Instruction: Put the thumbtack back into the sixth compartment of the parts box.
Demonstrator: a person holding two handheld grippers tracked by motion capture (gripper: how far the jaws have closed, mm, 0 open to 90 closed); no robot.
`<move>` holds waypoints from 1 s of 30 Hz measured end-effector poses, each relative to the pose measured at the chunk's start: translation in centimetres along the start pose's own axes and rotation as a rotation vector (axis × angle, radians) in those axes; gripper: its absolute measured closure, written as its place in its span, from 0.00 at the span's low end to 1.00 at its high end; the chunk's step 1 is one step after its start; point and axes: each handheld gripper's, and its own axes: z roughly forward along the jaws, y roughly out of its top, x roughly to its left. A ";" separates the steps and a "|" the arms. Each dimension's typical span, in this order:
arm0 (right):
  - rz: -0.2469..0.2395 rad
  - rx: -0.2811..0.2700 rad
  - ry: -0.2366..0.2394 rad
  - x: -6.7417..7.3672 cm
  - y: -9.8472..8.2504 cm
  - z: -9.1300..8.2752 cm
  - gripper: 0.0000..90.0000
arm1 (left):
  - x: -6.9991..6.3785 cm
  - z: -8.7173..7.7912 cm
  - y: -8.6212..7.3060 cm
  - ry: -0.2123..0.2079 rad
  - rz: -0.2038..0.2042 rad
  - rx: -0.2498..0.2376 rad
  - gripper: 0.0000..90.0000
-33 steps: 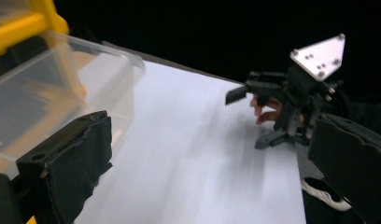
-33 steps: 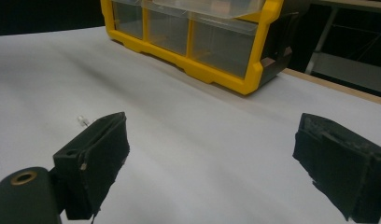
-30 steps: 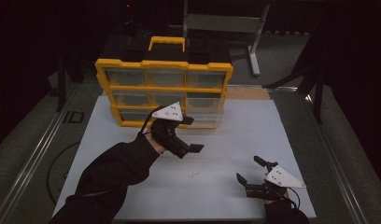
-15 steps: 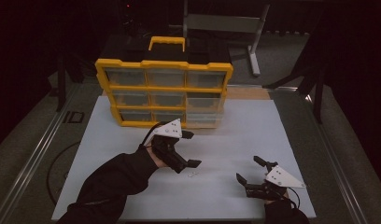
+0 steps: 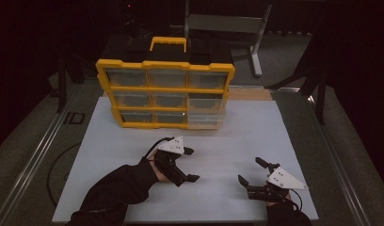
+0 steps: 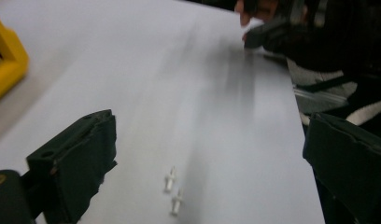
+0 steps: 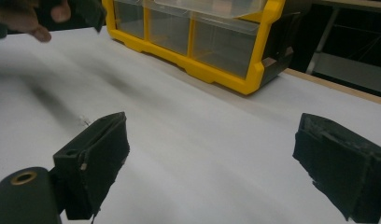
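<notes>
I see the left gripper (image 5: 190, 165) low over the white table (image 5: 237, 136), near the middle of its near half, with its jaws spread wide and nothing between them. In the left gripper view two small white plastic pegs (image 6: 173, 191) lie side by side on the table surface, between the jaws and just ahead of them; neither jaw touches them. In the right gripper view a faint white speck (image 7: 84, 120) to the left of my near jaw is probably the same pegs, though it is too small to be sure.

The right gripper (image 5: 250, 172) sits at the near right of the table, well apart from the left one, its jaws also spread and empty.

At the far side of the table stands a yellow parts organizer (image 5: 164, 96) with clear drawers in three rows and a yellow carrying handle (image 5: 168, 43) on top. Its lower right drawer (image 5: 206, 117) looks pulled out a little toward me. A dark sleeve (image 5: 115, 188) covers the left forearm.
</notes>
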 end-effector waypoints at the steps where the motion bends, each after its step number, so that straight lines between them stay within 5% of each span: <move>1: 0.001 0.001 0.000 0.0 0.0 0.0 0.11 | 0.0 0.2 -0.3 0.003 -0.002 0.008 0.05; 14: -0.001 0.001 0.002 0.0 0.0 0.0 0.11 | 1.1 2.1 -3.0 0.004 -0.002 0.084 0.28; 22: -0.001 0.002 0.003 0.0 0.0 0.0 0.11 | 1.6 2.7 -3.6 -0.019 -0.009 0.119 0.59; 30: -0.001 0.002 0.004 0.0 0.0 0.0 0.11 | 1.9 3.4 -4.0 -0.024 -0.007 0.173 0.76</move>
